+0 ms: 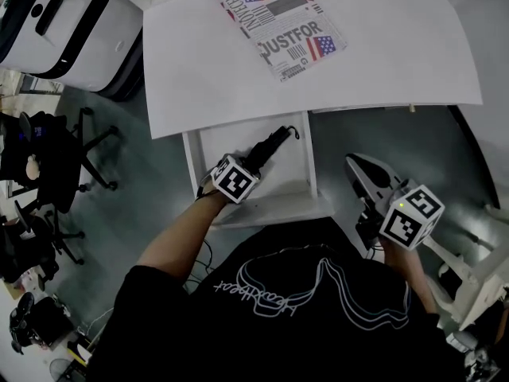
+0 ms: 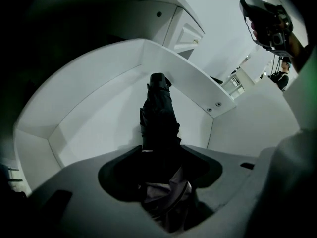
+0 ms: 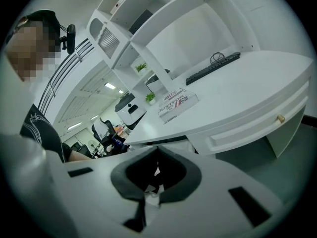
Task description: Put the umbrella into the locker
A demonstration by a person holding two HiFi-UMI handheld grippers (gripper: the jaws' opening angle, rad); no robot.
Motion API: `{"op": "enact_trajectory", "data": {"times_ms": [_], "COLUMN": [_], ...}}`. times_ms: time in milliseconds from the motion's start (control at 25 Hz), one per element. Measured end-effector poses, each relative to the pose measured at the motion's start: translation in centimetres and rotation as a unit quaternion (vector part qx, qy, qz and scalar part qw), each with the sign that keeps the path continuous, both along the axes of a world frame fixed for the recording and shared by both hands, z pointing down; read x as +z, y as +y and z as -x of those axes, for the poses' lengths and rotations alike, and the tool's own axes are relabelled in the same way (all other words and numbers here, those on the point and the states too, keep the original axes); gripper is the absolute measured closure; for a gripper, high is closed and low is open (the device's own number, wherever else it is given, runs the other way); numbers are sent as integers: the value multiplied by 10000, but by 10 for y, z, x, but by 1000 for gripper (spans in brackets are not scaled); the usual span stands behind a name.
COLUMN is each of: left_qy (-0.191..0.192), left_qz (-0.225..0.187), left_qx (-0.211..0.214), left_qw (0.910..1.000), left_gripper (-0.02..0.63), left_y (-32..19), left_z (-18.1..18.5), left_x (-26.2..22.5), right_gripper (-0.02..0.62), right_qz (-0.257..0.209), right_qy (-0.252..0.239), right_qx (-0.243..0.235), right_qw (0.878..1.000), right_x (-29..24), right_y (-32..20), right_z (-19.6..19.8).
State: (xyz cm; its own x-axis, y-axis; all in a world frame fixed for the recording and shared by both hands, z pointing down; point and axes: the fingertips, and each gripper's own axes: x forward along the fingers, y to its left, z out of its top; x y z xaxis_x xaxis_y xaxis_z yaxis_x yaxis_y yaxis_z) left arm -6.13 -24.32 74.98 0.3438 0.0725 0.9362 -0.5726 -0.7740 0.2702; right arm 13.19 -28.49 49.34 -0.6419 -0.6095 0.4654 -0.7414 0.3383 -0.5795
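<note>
A black folded umbrella (image 1: 270, 146) lies aslant inside the open white drawer (image 1: 191, 161) under the desk. My left gripper (image 1: 253, 164) points steeply down into the drawer and is shut on the umbrella's near end. In the left gripper view the umbrella (image 2: 159, 118) runs from between the jaws toward the drawer's far wall (image 2: 188, 73), its tip close to that wall. My right gripper (image 1: 356, 164) hangs to the right of the drawer, over the floor, shut with nothing in it. In its own view the right gripper (image 3: 158, 150) has its jaw tips touching.
The white desk (image 1: 382, 54) carries a printed newspaper (image 1: 282, 22). A white machine (image 1: 64, 22) stands at the far left, with black office chairs (image 1: 48, 157) below it. The right gripper view shows a keyboard (image 3: 213, 68) and a closed drawer with a brass knob (image 3: 280, 118).
</note>
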Motion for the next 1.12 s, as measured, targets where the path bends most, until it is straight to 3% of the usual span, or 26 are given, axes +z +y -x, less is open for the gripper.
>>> {"op": "enact_trajectory", "data": {"times_ms": [440, 640, 800, 960, 1120], "left_qy": [139, 432, 754, 1259, 1909], "left_qz": [-171, -626, -889, -1244, -1670], "left_qx": [138, 195, -3, -395, -980], "left_qw": [9997, 9969, 9932, 9834, 9623], "left_gripper": [341, 293, 282, 282, 284], "left_y": [1, -9, -18, -24, -30], "left_z": [-7, -14, -14, -13, -5], "left_x": [2, -16, -48, -100, -172], "right_gripper": [592, 592, 592, 592, 592], "right_qz": [431, 471, 396, 170, -164], "right_qy": [-158, -240, -320, -93, -33], "right_qx": [28, -56, -221, -526, -792], "right_qw": [9989, 9986, 9985, 9984, 9967], "right_x": [17, 17, 12, 5, -18], "right_y": [-3, -2, 0, 3, 9], "right_z": [-4, 4, 19, 35, 51]}}
